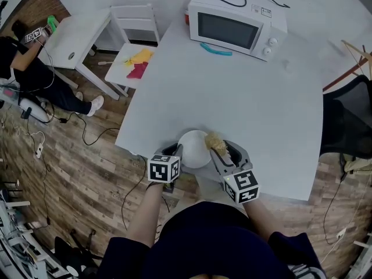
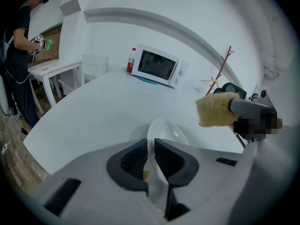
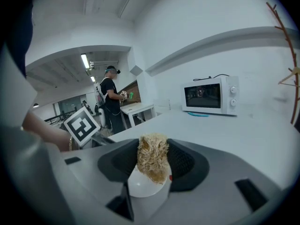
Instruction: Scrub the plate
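We list: white plate (image 1: pixel 194 149), at the table (image 1: pixel 244 97) edge far from the microwave (image 1: pixel 235 25), rim clamped by our left gripper (image 1: pixel 176 151); fibrous scrubber (image 1: pixel 215 142) gripped by our right gripper (image 1: pixel 224 151), beside plate.

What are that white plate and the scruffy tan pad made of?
The white round plate looks like glazed ceramic or hard plastic: smooth, with a bright glint. The tan fibrous scrubber looks like coarse plant fibre, perhaps loofah: rough, matted strands.

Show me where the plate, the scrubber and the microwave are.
plate (image 1: pixel 193 150): head view, middle of its white face.
scrubber (image 3: pixel 152 158): right gripper view, middle of its fibres.
microwave (image 1: pixel 228 30): head view, its dark door window.
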